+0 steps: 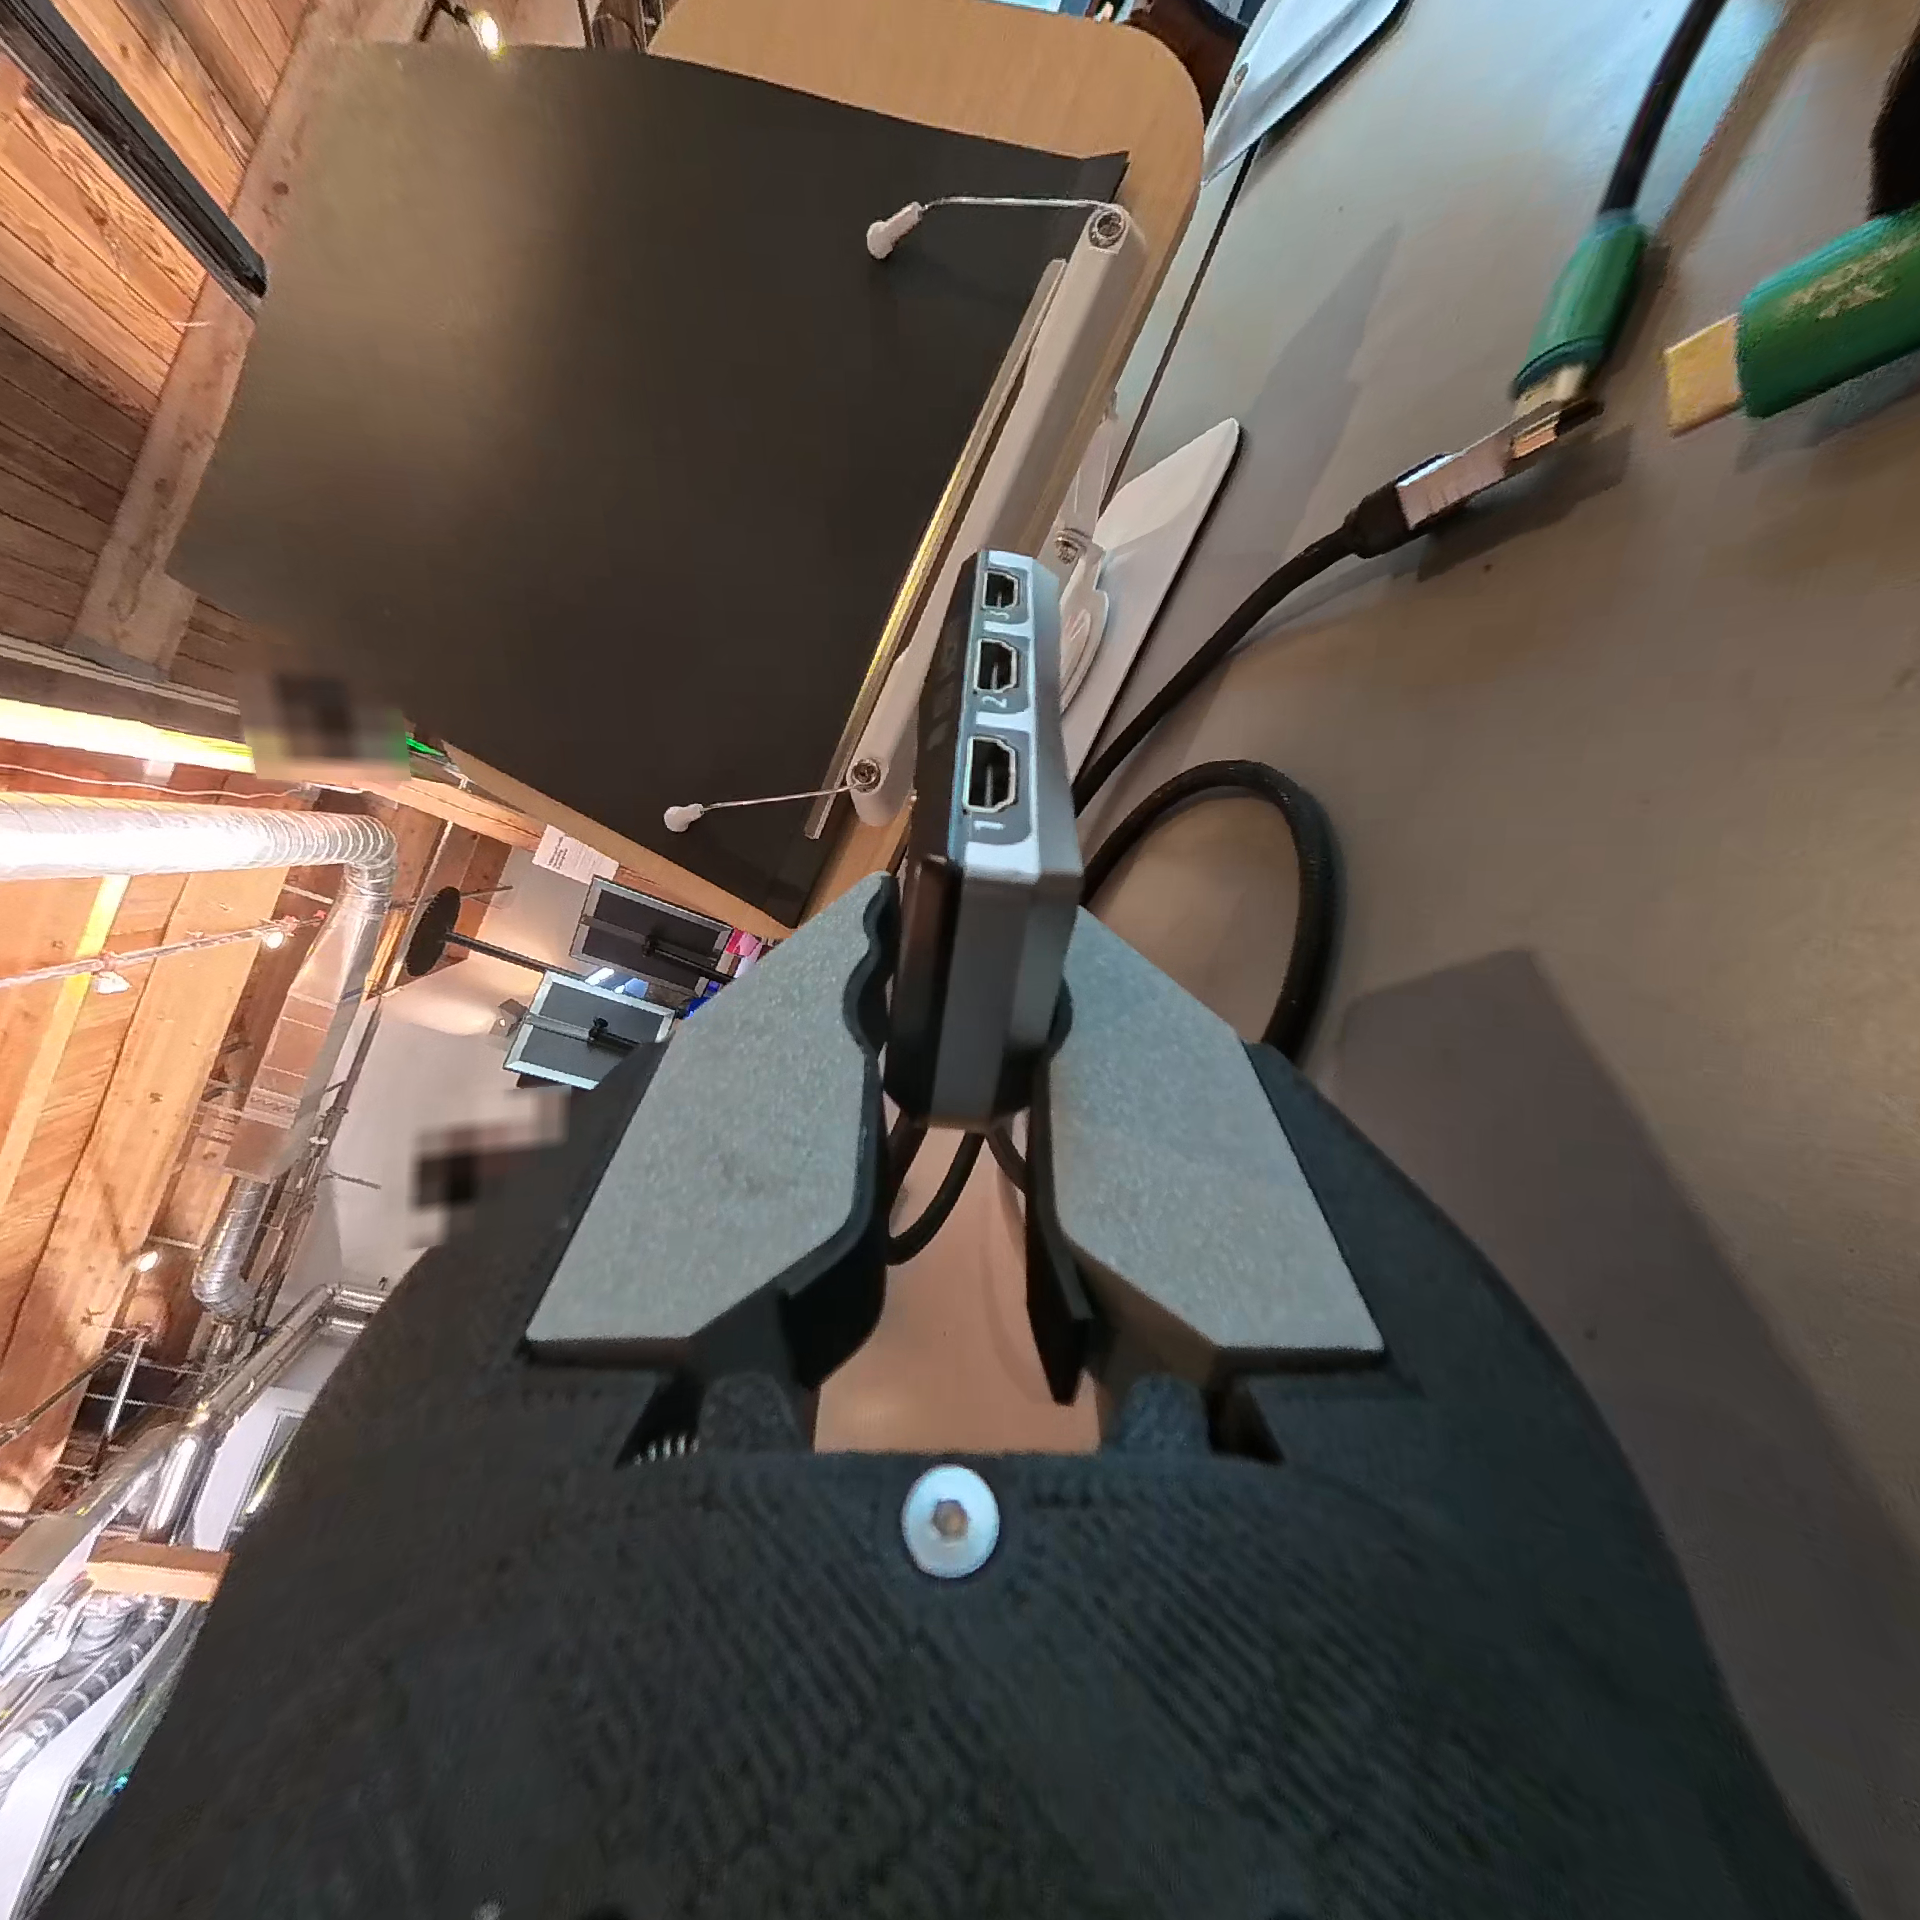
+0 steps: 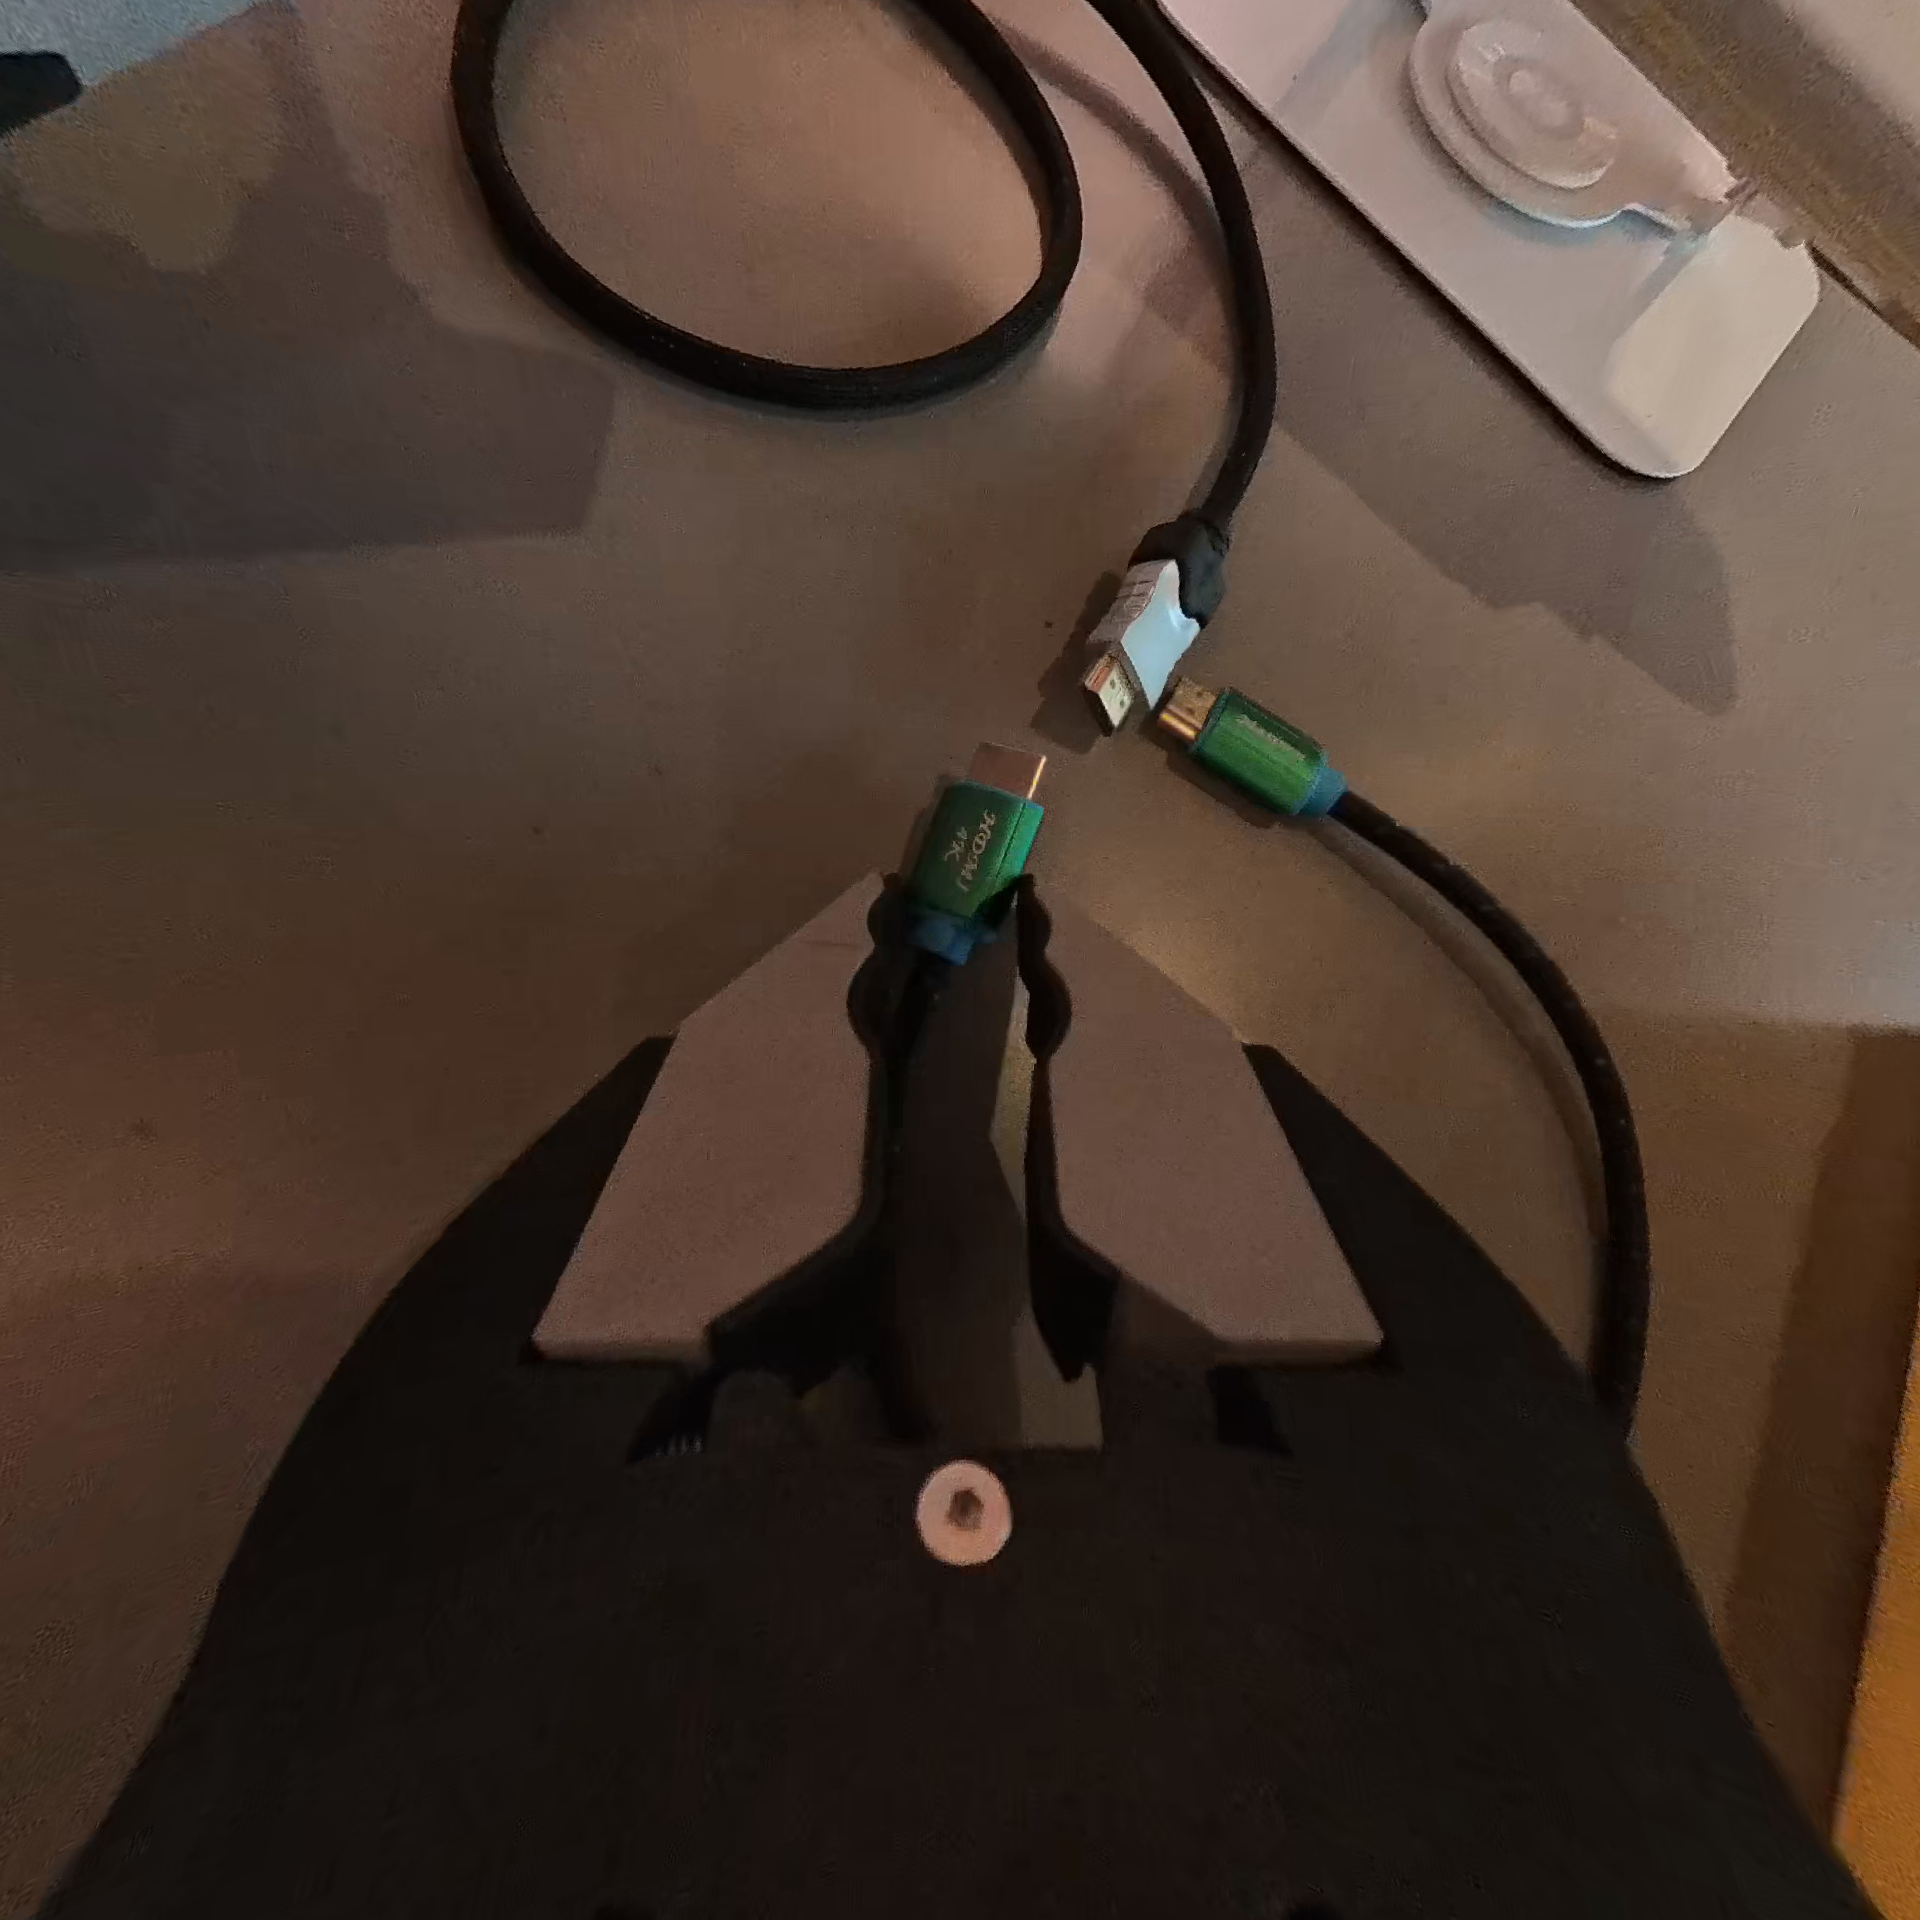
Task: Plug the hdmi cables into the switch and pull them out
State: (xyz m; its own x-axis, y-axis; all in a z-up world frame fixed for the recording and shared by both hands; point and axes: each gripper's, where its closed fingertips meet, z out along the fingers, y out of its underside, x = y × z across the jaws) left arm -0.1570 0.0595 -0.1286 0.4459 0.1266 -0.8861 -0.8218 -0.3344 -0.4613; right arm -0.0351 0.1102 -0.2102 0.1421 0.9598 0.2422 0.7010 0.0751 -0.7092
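My left gripper (image 1: 971, 961) is shut on a grey HDMI switch (image 1: 997, 800) and holds it on edge above the table, its three empty ports facing me. My right gripper (image 2: 951, 920) is shut on a green HDMI plug (image 2: 971, 831) by its rear collar, gold tip pointing forward above the table. That plug also shows in the left wrist view (image 1: 1829, 332) at the upper right. A second green plug (image 2: 1252, 758) (image 1: 1574, 301) and a silver plug (image 2: 1138, 634) (image 1: 1455, 483) on a black braided cable lie on the table with their tips close together.
The black braided cable (image 2: 790, 353) loops on the grey table top (image 2: 364, 727). A white monitor stand base (image 2: 1621, 291) sits at the far right. A dark monitor back (image 1: 582, 436) stands behind the switch. The table's edge and a wooden surface (image 2: 1881, 1351) are at the right. Spacing between my two grippers at the tips: around 15 cm.
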